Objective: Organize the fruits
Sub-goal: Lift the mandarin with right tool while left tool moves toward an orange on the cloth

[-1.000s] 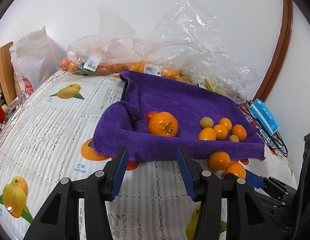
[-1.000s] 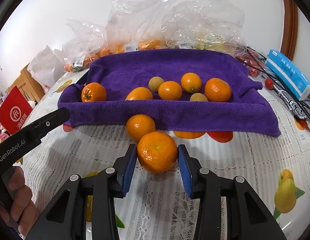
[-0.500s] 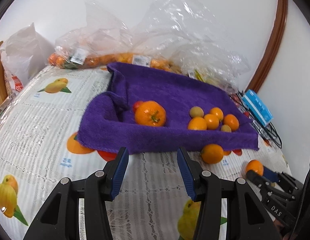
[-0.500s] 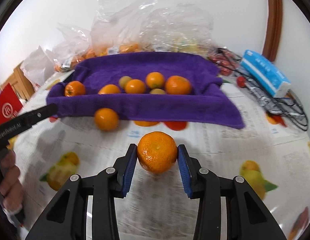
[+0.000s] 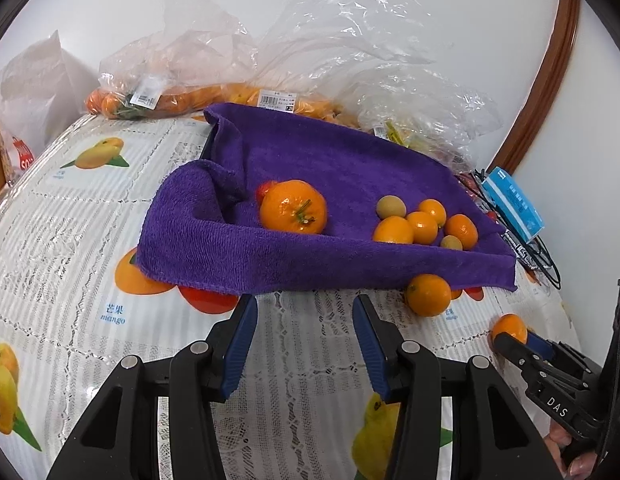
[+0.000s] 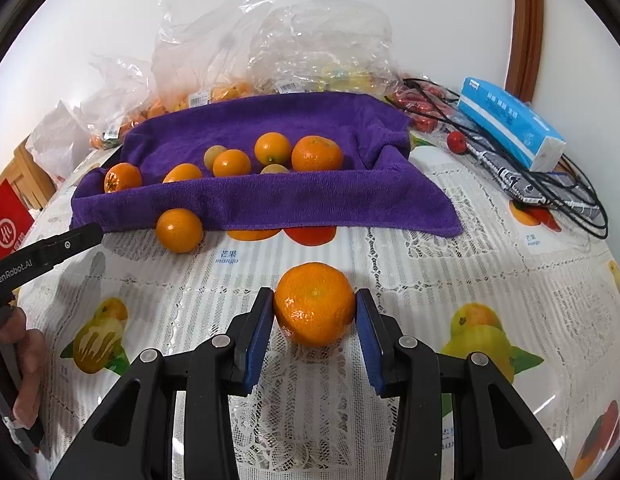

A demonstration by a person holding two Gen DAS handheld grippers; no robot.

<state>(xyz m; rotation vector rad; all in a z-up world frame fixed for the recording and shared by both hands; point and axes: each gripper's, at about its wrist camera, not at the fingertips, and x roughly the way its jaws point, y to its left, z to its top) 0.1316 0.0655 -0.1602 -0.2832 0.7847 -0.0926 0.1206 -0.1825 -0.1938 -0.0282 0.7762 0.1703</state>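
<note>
While the right gripper (image 6: 314, 312) is clamped on a mandarin (image 6: 314, 303) out over the bare middle of the table (image 6: 449, 280), the left gripper (image 5: 304, 344) stands apart with nothing between its pads. Carry the fruit level and set it inside the purple towel (image 6: 270, 196) along the far edge. Whether it clears the cloth is hard to judge, and the bagged fruit behind blurs under plastic.

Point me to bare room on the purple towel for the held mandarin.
Free: the towel's middle, between the stemmed mandarin and the small-fruit cluster, plus its back half. Crowded: that cluster's corner. Right gripper holds the mandarin.
</note>
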